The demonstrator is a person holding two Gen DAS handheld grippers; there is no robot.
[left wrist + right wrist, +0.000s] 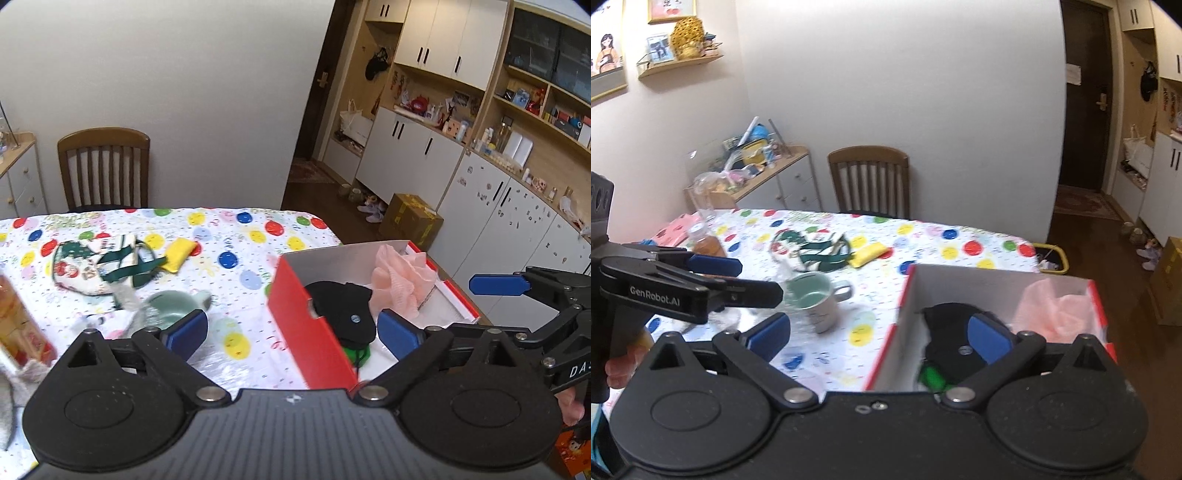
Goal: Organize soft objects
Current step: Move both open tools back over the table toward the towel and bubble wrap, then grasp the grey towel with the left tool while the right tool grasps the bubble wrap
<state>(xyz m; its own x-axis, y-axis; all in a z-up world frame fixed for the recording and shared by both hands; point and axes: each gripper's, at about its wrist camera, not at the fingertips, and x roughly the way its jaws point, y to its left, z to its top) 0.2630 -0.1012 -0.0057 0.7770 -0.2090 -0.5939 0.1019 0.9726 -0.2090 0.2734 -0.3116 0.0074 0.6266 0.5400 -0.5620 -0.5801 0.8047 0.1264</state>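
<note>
Currently, at the far left of the left wrist view, an orange-labelled bottle [16, 325] stands at the bench [236, 258] edge, with a grey cloth [14, 398] below it. Further right lies a printed fabric pouch [88, 266] with green straps, and a yellow soft pad [180, 253] touches the strap ends. A pale green mug [173, 308] sits nearer the camera, beside crumpled clear plastic [129, 306].

The left gripper [291, 332] has its fingers spread wide with nothing between the pads; the left blue pad hangs over the bench near the mug, and the right pad over the box interior.

The red box [306, 325] with white inner walls stands at the right end of the bench. Inside it lie a black soft item [343, 310] with a small round badge, a green item [356, 354] partly under it, and a pink mesh puff [399, 280] against the far right corner.

The right gripper [498, 284] shows at the right edge of this view, fingers apart and empty. In the right wrist view its fingers [991, 338] likewise stand wide, one over the bench, the other over the black item in the box. No contact with the contents is visible. A wooden chair [870, 181] stands behind the bench.
</note>
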